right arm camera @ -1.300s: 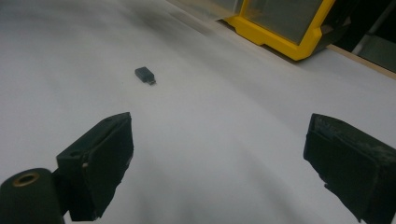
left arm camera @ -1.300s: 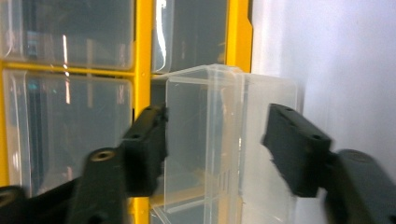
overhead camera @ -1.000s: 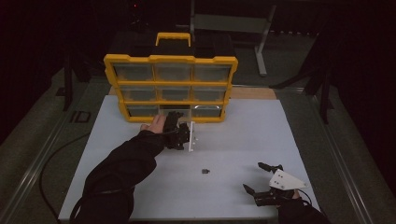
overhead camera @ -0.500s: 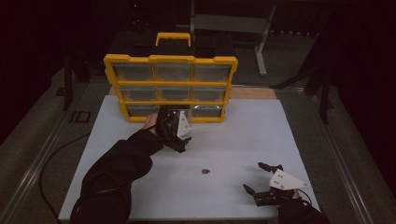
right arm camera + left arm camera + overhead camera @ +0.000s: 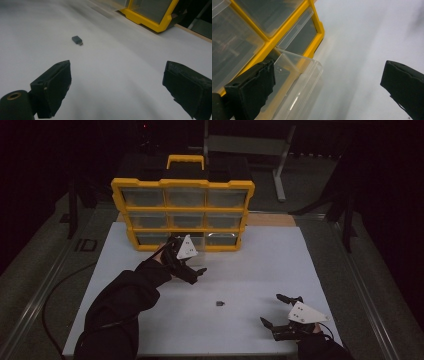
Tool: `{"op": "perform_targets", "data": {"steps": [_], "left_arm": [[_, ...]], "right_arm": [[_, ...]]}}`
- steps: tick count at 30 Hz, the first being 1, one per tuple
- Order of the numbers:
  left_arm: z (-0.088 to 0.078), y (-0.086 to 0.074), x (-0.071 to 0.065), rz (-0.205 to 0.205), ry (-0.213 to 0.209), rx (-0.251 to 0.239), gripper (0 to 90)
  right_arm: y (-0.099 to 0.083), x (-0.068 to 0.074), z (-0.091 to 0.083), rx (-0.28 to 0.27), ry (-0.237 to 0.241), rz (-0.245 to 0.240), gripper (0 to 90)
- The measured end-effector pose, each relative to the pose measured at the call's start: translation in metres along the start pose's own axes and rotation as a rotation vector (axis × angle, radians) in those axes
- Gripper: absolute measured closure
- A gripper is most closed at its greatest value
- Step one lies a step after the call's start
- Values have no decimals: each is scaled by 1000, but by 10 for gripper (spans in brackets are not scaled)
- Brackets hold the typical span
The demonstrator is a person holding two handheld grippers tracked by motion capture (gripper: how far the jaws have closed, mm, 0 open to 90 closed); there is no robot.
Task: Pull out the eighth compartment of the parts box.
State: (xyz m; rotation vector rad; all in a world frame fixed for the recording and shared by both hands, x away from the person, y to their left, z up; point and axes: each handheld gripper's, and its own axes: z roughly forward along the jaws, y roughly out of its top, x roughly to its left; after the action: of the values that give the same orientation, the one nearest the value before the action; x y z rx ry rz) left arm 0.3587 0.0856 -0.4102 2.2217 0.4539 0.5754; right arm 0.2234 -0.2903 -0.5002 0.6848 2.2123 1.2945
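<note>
Your left gripper (image 5: 192,270) is up near the yellow box of drawers (image 5: 182,215), just in front of its bottom row. Its jaws have just been opening and now stand wide, with nothing between them. In the left gripper view the gripper (image 5: 329,87) looks past a clear drawer (image 5: 297,75) that sticks out of the yellow frame (image 5: 272,42). The left jaw is right beside that drawer, and I cannot tell if it touches it. The right jaw is over bare white table (image 5: 362,37).

From the high view, the pulled-out drawer (image 5: 192,241) is in the middle of the bottom row, partly hidden behind your gripper's grey plate. If the white table is a clock face, the yellow box sits at about 12 o'clock, and your left gripper is just below it, a bit toward 11.

Your right gripper (image 5: 276,310) is low at about 5 o'clock, near the front edge of the table (image 5: 280,255). Its jaws are wide too, and they hold nothing.

A small dark plug (image 5: 219,303) lies flat on the white table near the middle, a little toward 6 o'clock. It is well apart from both grippers. In the right gripper view the plug (image 5: 77,40) lies ahead of the open gripper (image 5: 116,87), toward 11 o'clock, and a yellow corner of the box (image 5: 150,22) shows at 1 o'clock.
</note>
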Motion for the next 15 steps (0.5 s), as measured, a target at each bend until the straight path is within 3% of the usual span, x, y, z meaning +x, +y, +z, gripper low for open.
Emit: {"op": "perform_targets", "data": {"steps": [12, 15], "left_arm": [[-11, -2, 3, -81, -87, -96, 0], [-11, -2, 3, -81, -89, -100, 0]], "right_arm": [[0, 0, 1, 7, -4, 0, 83], [0, 0, 1, 7, -5, 0, 83]]}}
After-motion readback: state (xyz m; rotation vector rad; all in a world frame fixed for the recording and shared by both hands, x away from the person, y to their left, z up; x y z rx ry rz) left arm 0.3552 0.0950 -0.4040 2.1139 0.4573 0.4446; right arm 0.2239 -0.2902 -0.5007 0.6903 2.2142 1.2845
